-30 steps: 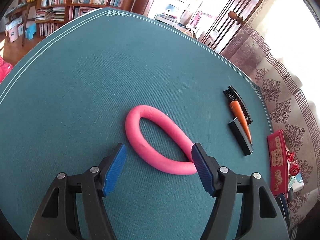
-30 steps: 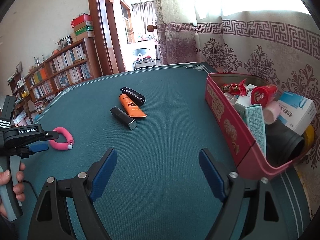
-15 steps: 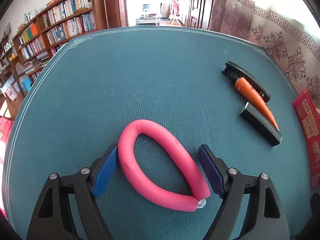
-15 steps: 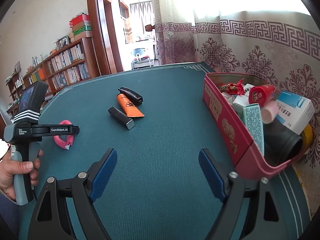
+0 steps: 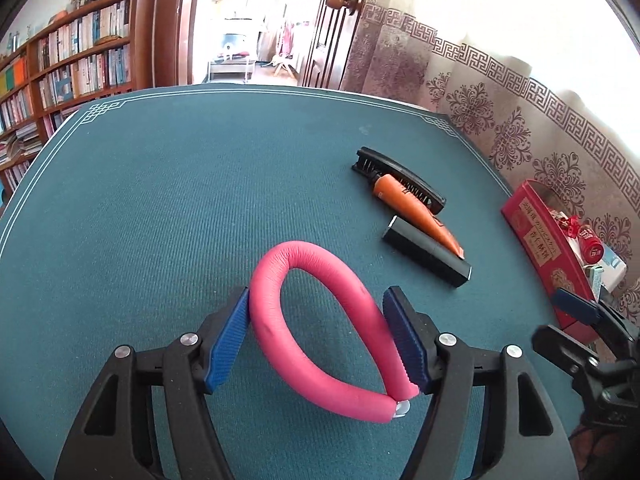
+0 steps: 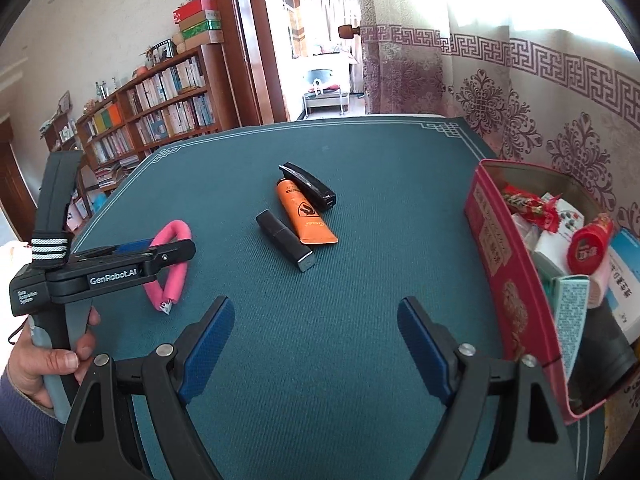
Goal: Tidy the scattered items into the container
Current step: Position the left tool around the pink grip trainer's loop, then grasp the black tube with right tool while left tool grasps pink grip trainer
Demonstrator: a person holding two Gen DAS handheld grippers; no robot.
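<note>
My left gripper (image 5: 316, 340) closing, pads against pink foam loop (image 5: 320, 320), my right gripper (image 6: 316, 344) wide open, empty, over green table mat (image 6: 320, 360), red tin (image 6: 504, 264) beside.

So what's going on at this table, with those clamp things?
A person is tidying loose items into the red box. The left gripper is closing on a pink foam ring, pads touching both sides. The right gripper hangs open, empty. An orange tube, black comb and black stick lie on the mat.
</note>
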